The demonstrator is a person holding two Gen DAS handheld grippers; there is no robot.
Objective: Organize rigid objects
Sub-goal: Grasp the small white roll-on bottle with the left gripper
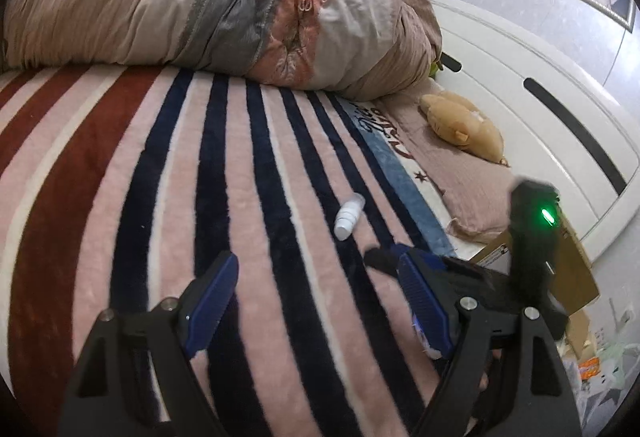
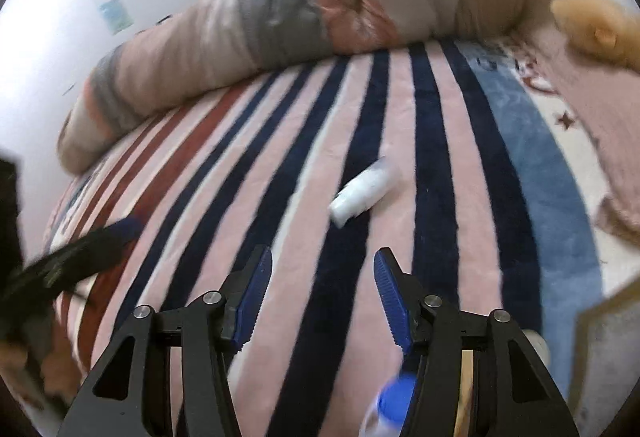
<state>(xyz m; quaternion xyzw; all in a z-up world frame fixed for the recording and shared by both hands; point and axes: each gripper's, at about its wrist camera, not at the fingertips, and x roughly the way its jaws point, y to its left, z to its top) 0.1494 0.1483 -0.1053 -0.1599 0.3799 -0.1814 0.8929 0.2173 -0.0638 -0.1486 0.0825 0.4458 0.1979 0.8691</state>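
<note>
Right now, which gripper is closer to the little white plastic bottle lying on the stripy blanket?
Probably the right gripper: the little white plastic bottle lies just ahead of its open fingers. The left gripper is also open, with the bottle seemingly farther ahead.

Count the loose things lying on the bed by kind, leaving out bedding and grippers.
White bottle: 1
Blue-capped bottle: 1
Plush toy: 1
Total: 3
</note>
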